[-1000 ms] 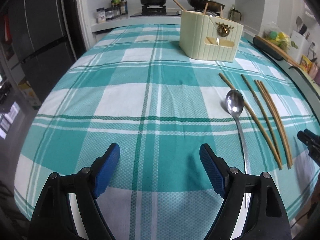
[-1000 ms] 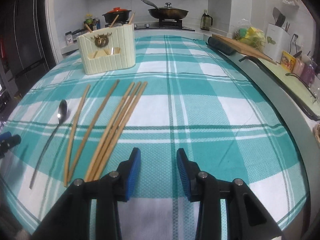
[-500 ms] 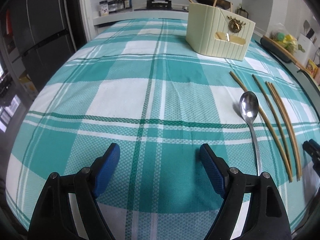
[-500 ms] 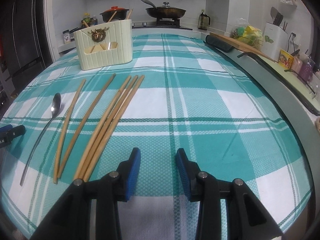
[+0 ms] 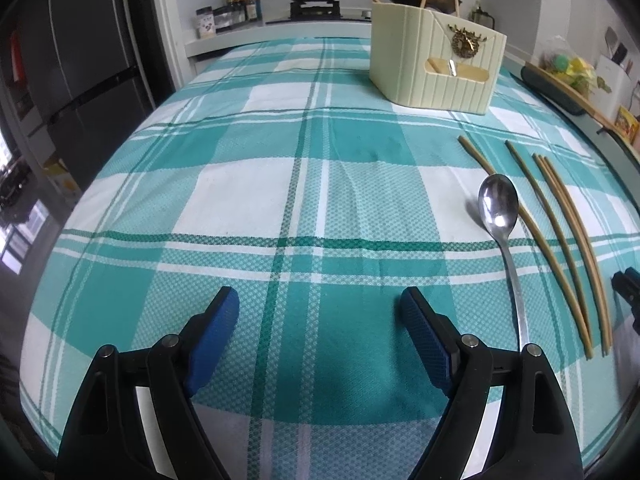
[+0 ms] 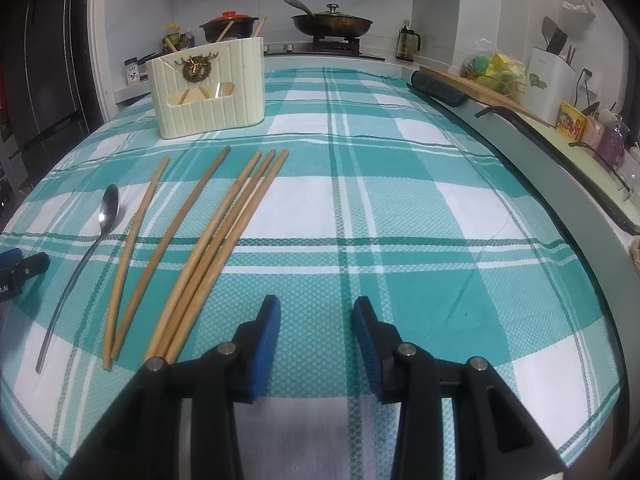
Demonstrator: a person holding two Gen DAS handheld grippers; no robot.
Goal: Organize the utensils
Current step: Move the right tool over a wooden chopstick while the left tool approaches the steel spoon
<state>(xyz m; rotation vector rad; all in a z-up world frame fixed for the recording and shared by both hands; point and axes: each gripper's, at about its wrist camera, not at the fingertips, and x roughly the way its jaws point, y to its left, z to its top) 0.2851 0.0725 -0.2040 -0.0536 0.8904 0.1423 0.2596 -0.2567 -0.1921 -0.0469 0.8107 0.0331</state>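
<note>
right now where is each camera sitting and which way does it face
Left wrist: on the left gripper, angled down over the plaid tablecloth; its open blue-padded fingers show.
Right wrist: on the right gripper, angled down toward the chopsticks; its narrower open fingers show.
Shared: spoon, chopsticks, cream utensil holder, stove pots.

Left hand-held gripper point(image 5: 320, 308) gapes over checked cloth point(image 5: 248, 200); spoon point(image 5: 500, 220) beside chopsticks point(image 5: 560, 232).

Dim, even indoor light, sharp focus, glare on the spoon point(image 5: 498, 206), strong fisheye bending with dark corners.
</note>
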